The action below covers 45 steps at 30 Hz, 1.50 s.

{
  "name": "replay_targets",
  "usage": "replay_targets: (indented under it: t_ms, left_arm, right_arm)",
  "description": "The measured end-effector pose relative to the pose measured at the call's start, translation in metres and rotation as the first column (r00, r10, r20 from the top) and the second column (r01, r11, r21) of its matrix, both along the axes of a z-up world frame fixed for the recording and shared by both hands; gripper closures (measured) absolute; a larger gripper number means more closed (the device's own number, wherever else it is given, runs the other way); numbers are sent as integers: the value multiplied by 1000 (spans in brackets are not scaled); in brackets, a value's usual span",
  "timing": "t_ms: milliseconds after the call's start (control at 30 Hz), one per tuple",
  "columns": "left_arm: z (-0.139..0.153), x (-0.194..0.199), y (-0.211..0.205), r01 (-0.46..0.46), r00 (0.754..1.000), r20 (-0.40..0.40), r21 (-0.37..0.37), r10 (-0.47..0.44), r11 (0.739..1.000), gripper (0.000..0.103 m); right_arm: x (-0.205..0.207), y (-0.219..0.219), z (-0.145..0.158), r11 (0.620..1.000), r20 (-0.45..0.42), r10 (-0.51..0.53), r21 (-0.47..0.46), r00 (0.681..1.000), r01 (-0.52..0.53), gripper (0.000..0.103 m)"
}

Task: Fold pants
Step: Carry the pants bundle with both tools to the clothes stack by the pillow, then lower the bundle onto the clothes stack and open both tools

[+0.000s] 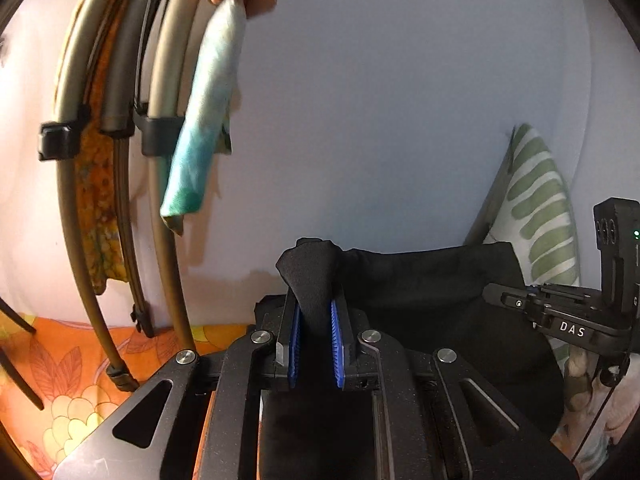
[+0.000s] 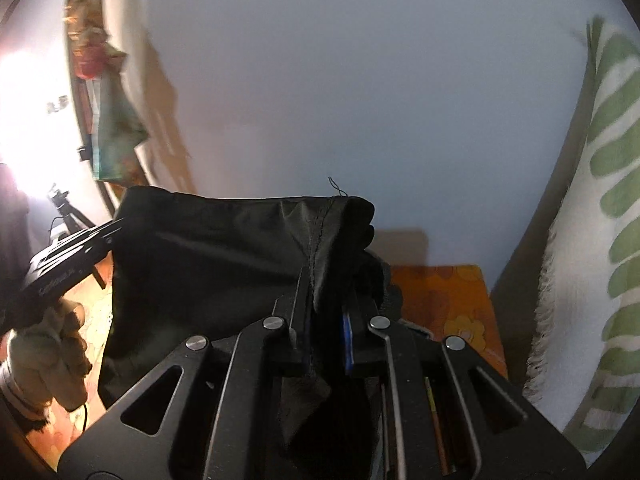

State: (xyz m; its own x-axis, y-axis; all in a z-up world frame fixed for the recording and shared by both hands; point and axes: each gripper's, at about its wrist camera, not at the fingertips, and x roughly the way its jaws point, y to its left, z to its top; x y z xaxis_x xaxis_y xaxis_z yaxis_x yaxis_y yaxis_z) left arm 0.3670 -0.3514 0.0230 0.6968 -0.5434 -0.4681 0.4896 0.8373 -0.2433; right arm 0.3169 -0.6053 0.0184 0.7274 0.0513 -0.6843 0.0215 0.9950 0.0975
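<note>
Pants, black and held up in the air, stretch between the two grippers in front of a pale wall. Left gripper has its jaws clamped on a bunched corner of the fabric, which sticks up in a peak above the blue pads. Right gripper is clamped too, on a seamed edge with a loose thread curling off the top. The left wrist view alone gives us curved tan poles with a teal cloth and a yellow patterned cloth hanging on them, and orange floral bedding below. It also catches the right gripper from the side, over by a green-striped pillow. The right wrist view shows what the other cannot: a gloved hand gripping the left gripper's handle at lower left, blurred, plus a small tripod against bright glare. Fabric hangs down from both jaws, slack in the span between.
</note>
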Motion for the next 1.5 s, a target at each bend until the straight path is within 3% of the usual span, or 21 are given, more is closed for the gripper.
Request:
replay_targets:
  t_ms: [200, 267, 433, 567, 667, 800, 833, 900, 1067, 1300, 1400, 1500]
  left_arm:
    - [-2, 9, 3, -28, 997, -65, -1, 28, 1000, 79]
    - [0, 13, 10, -36, 994, -101, -9, 35, 999, 67]
    - [9, 11, 27, -57, 993, -102, -28, 53, 998, 66]
    - [14, 5, 27, -34, 996, -88, -5, 33, 999, 66]
    - [15, -1, 25, -12, 996, -93, -3, 12, 1000, 66]
    - [14, -6, 27, 11, 993, -116, -11, -13, 1000, 66]
    - [14, -7, 29, 15, 992, -124, -13, -16, 1000, 66]
    - [13, -11, 32, 16, 991, -133, -9, -17, 1000, 66]
    - [13, -25, 38, 24, 987, -162, -5, -24, 1000, 66]
    - [26, -64, 53, 70, 979, -191, 13, -66, 997, 66]
    - [37, -85, 57, 95, 980, -180, 33, -87, 995, 57]
    - [54, -111, 65, 112, 982, -157, 35, -105, 993, 55]
  right_arm:
    - [14, -6, -10, 999, -54, -35, 32, 998, 37, 78]
    - [16, -7, -9, 998, -61, -38, 55, 997, 42, 73]
    - [17, -17, -5, 982, -69, -46, 178, 997, 57, 57]
    - [19, -25, -5, 962, -83, -70, 259, 994, 89, 57]
    - [21, -34, -6, 937, -102, -71, 335, 992, 102, 56]
    - [22, -56, -11, 868, -137, -65, 481, 988, 124, 48]
    - [19, -61, -8, 870, -135, -84, 473, 987, 139, 41]
    - [13, -67, -1, 884, -119, -129, 437, 985, 168, 37]
    - [-9, -72, 18, 899, -85, -171, 394, 981, 191, 36]
    - [-50, -39, 49, 948, -29, -163, 272, 986, 164, 36]
    - [-71, -20, 66, 965, -4, -149, 218, 989, 146, 36]
    - [-92, -11, 80, 971, 17, -140, 196, 990, 134, 36]
